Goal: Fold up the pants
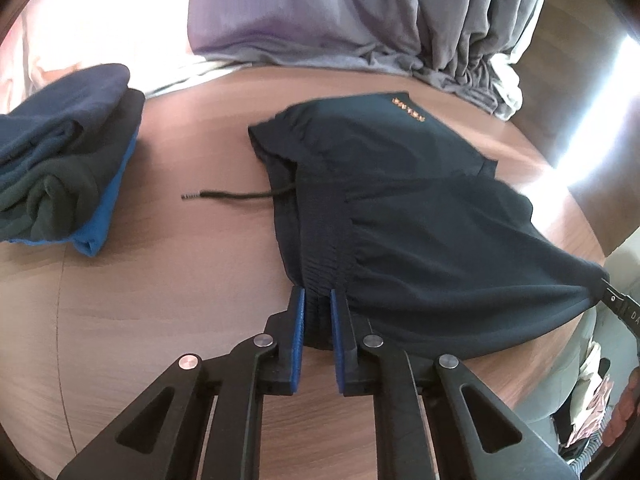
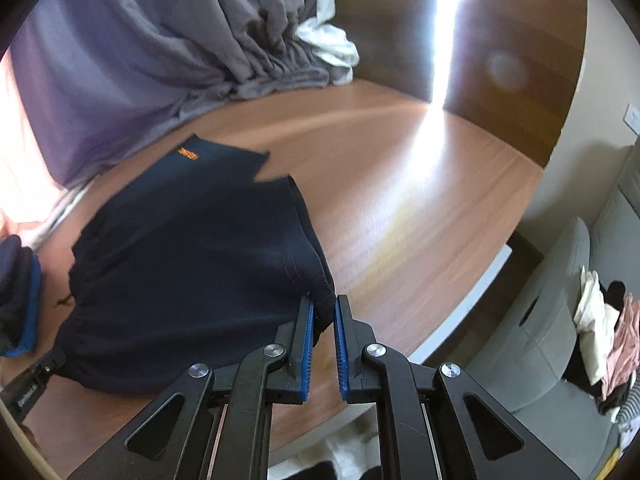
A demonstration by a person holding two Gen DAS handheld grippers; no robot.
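Dark navy pants (image 1: 400, 208): on wooden table (image 1: 180, 280), near edge lifted. Left gripper (image 1: 317, 300) clamped on ribbed waistband; right gripper (image 2: 323, 312) pinched on a hem corner. Drawstring (image 1: 228, 196) trails left toward folded clothes stack (image 1: 68, 160). Grey curtain (image 1: 360, 12) behind.

Each gripper, left gripper (image 1: 317, 300) and right gripper (image 2: 324, 307), has black plastic linkage arms with triangular cut-outs, round silver rivets, and two fingers with ribbed blue pads (image 2: 307, 332).
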